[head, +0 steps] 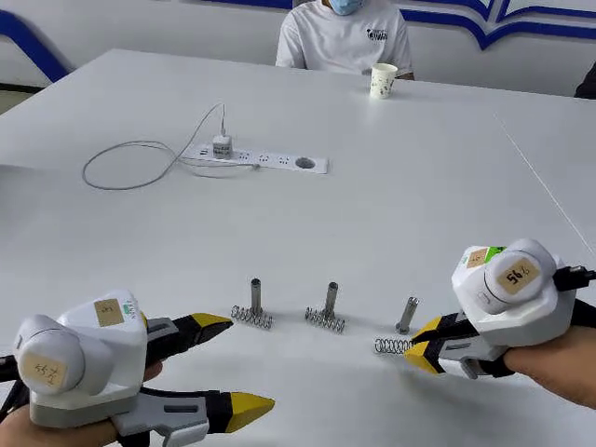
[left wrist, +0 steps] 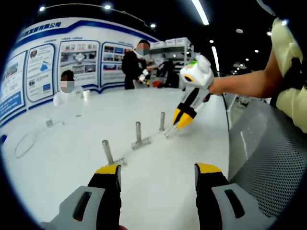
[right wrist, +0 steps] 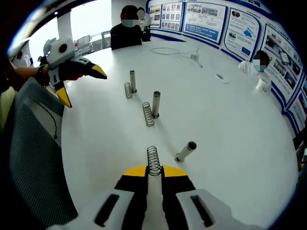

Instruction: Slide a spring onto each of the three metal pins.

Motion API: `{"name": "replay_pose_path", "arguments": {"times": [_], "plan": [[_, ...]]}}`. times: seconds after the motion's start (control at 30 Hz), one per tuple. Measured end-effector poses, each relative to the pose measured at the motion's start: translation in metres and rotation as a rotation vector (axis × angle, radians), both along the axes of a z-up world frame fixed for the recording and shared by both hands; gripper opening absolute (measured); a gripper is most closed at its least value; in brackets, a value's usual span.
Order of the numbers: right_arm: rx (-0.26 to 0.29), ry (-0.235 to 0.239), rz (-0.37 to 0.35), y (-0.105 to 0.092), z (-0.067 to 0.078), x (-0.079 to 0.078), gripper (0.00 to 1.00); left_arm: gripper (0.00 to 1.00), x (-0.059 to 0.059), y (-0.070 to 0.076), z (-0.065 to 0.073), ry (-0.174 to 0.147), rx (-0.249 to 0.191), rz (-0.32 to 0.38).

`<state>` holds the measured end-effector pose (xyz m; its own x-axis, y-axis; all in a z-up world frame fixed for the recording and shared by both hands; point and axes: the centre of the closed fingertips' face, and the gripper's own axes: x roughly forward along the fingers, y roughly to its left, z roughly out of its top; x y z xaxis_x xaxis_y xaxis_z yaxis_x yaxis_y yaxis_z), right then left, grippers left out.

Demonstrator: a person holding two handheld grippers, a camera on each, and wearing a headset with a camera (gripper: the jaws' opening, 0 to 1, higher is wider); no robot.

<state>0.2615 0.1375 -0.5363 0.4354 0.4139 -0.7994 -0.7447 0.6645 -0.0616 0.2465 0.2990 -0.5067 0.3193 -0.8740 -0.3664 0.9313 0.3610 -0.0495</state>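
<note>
Near the front edge of the desk (head: 419,186), the right gripper (right wrist: 153,173) has its fingers clamped on a spring (right wrist: 153,160) beside a pin (right wrist: 185,151), while the left gripper (head: 250,361) fingers stand apart.

three pins (head: 255,291) (head: 331,296) (head: 408,312), three springs (head: 251,318) (head: 325,320) (head: 392,346), two tools (head: 248,363) (head: 411,353)

A broad white table (head: 419,186) is stretching across the room, carrying a white power strip (head: 270,160) with a grey cable (head: 140,142) looping to its left, while a paper cup (head: 383,81) is standing near the far edge in front of a seated person in a white T-shirt (head: 345,37). Behind that person a white wall with curved blue stripes (head: 531,23) is running across. In the left gripper view, poster boards (left wrist: 72,57) are lining the wall, long ceiling lights (left wrist: 200,12) are glowing on a dark ceiling, a person in dark clothes (left wrist: 136,67) is standing beyond the table, and a grey mesh chair back (left wrist: 261,153) is rising at the right
</note>
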Motion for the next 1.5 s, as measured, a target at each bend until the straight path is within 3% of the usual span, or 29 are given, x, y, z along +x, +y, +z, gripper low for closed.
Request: {"name": "replay_pose_path", "arguments": {"times": [0.33,0.63,1.1,1.5], "plan": [[0.000,0.015,0.043,0.018,0.019,-0.008,0.11,0.55,-0.004,-0.034,0.008,-0.052,0.025,-0.136],[0.007,0.023,0.090,0.040,0.034,-0.015,0.11,0.48,-0.006,-0.056,0.002,-0.082,0.059,-0.220],[0.031,0.047,0.146,0.070,0.041,-0.025,0.11,0.38,-0.007,-0.065,-0.005,-0.105,0.081,-0.248],[0.042,0.052,0.190,0.089,0.044,-0.029,0.11,0.26,-0.010,-0.068,-0.004,-0.143,0.092,-0.269]]}}
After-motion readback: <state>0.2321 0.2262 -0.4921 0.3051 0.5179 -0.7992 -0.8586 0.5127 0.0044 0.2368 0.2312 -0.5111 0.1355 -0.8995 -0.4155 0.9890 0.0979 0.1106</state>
